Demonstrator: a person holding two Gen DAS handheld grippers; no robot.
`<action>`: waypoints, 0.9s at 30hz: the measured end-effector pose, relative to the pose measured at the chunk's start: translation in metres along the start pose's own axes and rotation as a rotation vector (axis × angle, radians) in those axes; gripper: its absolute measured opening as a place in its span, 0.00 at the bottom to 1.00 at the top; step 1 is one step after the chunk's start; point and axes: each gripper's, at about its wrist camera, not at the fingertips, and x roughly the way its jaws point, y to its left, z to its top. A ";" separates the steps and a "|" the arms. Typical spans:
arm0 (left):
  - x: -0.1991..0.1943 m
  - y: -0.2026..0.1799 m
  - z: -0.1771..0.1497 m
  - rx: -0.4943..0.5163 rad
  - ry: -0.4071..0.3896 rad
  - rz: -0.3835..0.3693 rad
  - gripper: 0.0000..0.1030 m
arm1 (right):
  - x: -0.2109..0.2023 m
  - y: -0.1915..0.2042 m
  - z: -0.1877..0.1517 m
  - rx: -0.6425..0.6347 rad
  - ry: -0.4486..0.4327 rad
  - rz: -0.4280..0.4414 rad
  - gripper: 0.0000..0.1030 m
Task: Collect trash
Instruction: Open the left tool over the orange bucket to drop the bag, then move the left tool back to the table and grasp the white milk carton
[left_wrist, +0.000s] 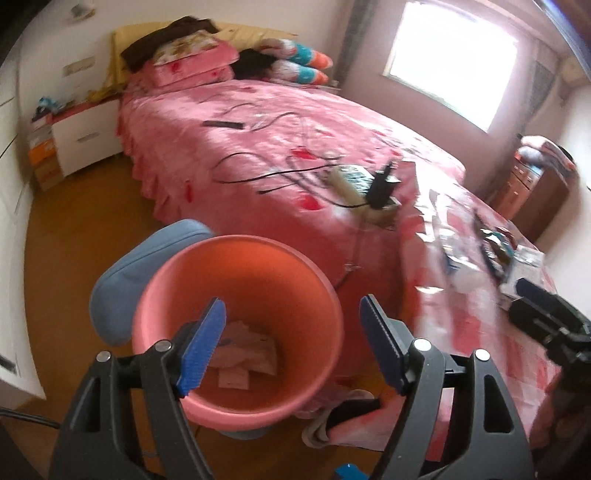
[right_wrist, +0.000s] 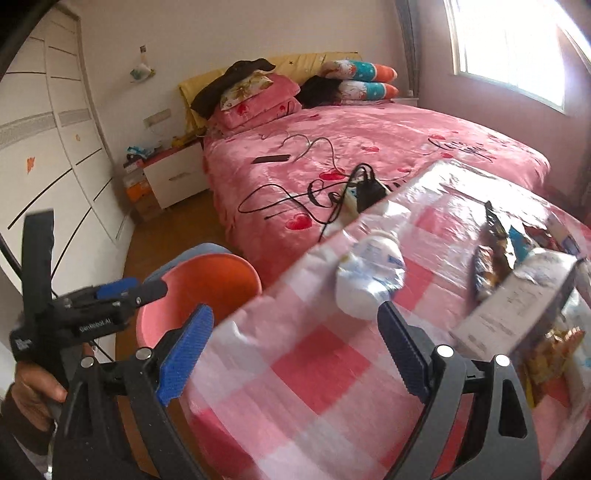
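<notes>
Hovering over the pink bin (left_wrist: 236, 332), my left gripper (left_wrist: 291, 347) stands spread wide with nothing between its pads; crumpled paper (left_wrist: 243, 362) lies at the bin's bottom. My right gripper (right_wrist: 295, 354) gapes just as wide and empty above the checked tablecloth (right_wrist: 314, 362), a crushed plastic bottle (right_wrist: 369, 277) just beyond it, snack wrappers (right_wrist: 491, 258) farther right.

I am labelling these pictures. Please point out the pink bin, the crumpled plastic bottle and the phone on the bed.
pink bin (left_wrist: 314, 273): left wrist view, upper right rim.
crumpled plastic bottle (right_wrist: 369, 277): right wrist view, middle of its body.
phone (right_wrist: 270, 159): right wrist view, centre of its dark face.
</notes>
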 end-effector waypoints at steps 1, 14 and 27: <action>-0.002 -0.007 0.001 0.013 -0.006 -0.003 0.74 | -0.003 -0.003 -0.002 0.006 -0.003 0.000 0.87; -0.016 -0.093 0.002 0.140 -0.028 -0.074 0.74 | -0.049 -0.072 -0.017 0.131 -0.078 -0.037 0.87; -0.016 -0.161 -0.005 0.261 -0.017 -0.126 0.74 | -0.075 -0.119 -0.032 0.190 -0.100 -0.091 0.87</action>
